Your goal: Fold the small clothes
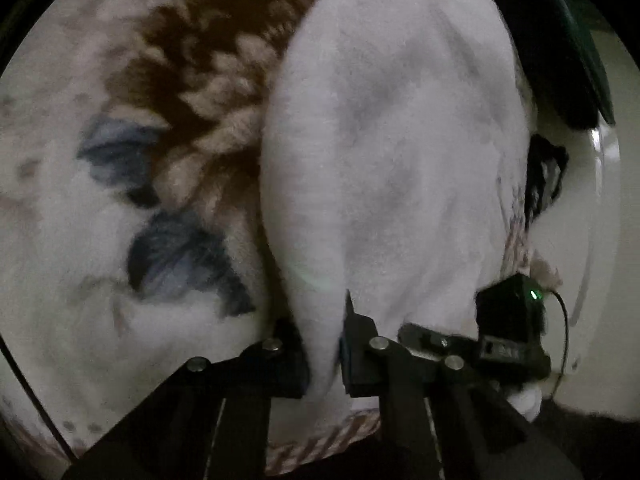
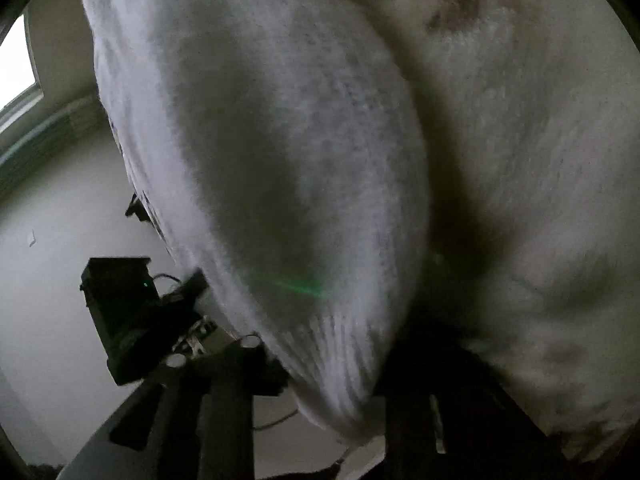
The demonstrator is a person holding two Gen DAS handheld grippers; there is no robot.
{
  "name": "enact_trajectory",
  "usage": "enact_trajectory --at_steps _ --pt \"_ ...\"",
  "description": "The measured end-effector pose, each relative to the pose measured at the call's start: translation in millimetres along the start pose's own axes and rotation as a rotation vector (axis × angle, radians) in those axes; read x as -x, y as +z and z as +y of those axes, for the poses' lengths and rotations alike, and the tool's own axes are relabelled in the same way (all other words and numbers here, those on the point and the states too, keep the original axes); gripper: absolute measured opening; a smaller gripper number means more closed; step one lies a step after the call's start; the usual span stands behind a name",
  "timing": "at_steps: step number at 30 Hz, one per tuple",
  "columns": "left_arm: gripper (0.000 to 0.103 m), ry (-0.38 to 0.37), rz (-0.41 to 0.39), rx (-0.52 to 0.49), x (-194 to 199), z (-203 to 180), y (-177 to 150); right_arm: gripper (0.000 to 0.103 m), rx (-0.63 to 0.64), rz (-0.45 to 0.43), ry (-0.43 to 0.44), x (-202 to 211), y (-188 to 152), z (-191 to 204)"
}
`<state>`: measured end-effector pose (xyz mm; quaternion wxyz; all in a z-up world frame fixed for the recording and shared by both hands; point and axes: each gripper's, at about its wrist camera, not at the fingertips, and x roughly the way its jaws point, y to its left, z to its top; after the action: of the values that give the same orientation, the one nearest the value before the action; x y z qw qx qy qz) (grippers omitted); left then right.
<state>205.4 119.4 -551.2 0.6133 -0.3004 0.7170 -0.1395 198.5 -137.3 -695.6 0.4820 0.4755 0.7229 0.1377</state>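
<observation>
I can't read any text here; the label on the black box (image 1: 508,350) is too blurred.

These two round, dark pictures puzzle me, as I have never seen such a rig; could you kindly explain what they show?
No robot here: a person holds a two-finger gripper in each hand, each carrying a fisheye camera looking along its fingers. In the left wrist view, the left gripper pinches a white knitted garment, lifted above a fleecy blanket with brown and blue patches. In the right wrist view, the right gripper grips the same garment at its ribbed edge, and the other gripper shows as a black block.
</observation>
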Motion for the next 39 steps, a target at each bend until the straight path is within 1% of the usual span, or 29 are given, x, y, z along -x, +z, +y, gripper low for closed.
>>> enact_trajectory --at_steps 3,6,8,10,12,13,14,16,17,18,20,22,23,24,25,26,28,29,30,31,32,34,35,37,38,39 --pt "0.009 0.006 -0.030 -0.018 13 -24 -2 0.017 0.026 -0.030 0.018 14 -9 19" --pt "0.009 -0.041 -0.077 -0.025 37 -48 10 0.016 0.063 -0.063 0.045 36 -15 49" --pt "0.009 -0.075 -0.130 -0.039 62 -65 30 0.016 0.092 -0.101 0.062 51 -11 75" --pt "0.009 -0.115 -0.179 -0.041 81 -79 58 0.016 0.118 -0.148 0.091 76 4 99" --pt "0.009 -0.165 -0.238 -0.050 95 -99 101 0.016 0.142 -0.204 0.110 99 32 128" --pt "0.009 -0.170 -0.257 -0.058 96 -108 116 0.016 0.152 -0.227 0.120 105 45 142" --pt "0.009 -0.173 -0.284 -0.079 99 -117 141 0.016 0.165 -0.266 0.121 115 68 159" --pt "0.009 -0.174 -0.322 -0.102 98 -134 180 0.016 0.185 -0.318 0.117 128 113 188" --pt "0.009 -0.170 -0.333 -0.112 92 -145 203 0.016 0.184 -0.336 0.116 136 134 196" --pt "0.010 -0.170 -0.334 -0.114 90 -150 221 0.016 0.185 -0.350 0.120 147 161 206" --pt "0.012 -0.182 -0.321 -0.091 83 -154 259 0.016 0.194 -0.375 0.099 158 209 230" --pt "0.013 -0.222 -0.292 -0.043 73 -152 288 0.016 0.191 -0.351 0.109 164 244 244" --pt "0.014 -0.254 -0.278 -0.020 71 -147 302 0.020 0.179 -0.345 0.090 164 262 253" --pt "0.017 -0.276 -0.277 -0.001 71 -143 313 0.020 0.167 -0.331 0.087 163 278 262" --pt "0.018 -0.292 -0.285 0.009 73 -140 316 0.020 0.152 -0.320 0.095 166 290 268" --pt "0.019 -0.318 -0.298 0.022 77 -136 323 0.021 0.133 -0.321 0.116 175 304 271" --pt "0.030 -0.354 -0.332 0.047 85 -129 329 0.022 0.128 -0.322 0.145 181 315 279" --pt "0.032 -0.376 -0.349 0.061 91 -125 332 0.026 0.129 -0.328 0.144 185 318 284" --pt "0.037 -0.380 -0.361 0.068 95 -121 334 0.030 0.131 -0.334 0.144 186 317 285" --pt "0.039 -0.377 -0.376 0.068 99 -119 334 0.033 0.133 -0.341 0.148 189 316 286" --pt "0.040 -0.351 -0.388 0.053 104 -117 331 0.037 0.128 -0.348 0.158 190 317 287" --pt "0.041 -0.281 -0.400 0.015 106 -118 326 0.038 0.134 -0.365 0.168 201 314 279" --pt "0.041 -0.239 -0.401 -0.013 105 -119 322 0.039 0.144 -0.381 0.159 207 311 278" --pt "0.041 -0.163 -0.393 -0.057 98 -122 315 0.046 0.167 -0.397 0.136 217 306 274" --pt "0.041 -0.114 -0.385 -0.082 93 -125 311 0.051 0.194 -0.420 0.106 226 302 271" --pt "0.041 -0.070 -0.376 -0.109 87 -128 308 0.053 0.213 -0.435 0.078 229 299 270"
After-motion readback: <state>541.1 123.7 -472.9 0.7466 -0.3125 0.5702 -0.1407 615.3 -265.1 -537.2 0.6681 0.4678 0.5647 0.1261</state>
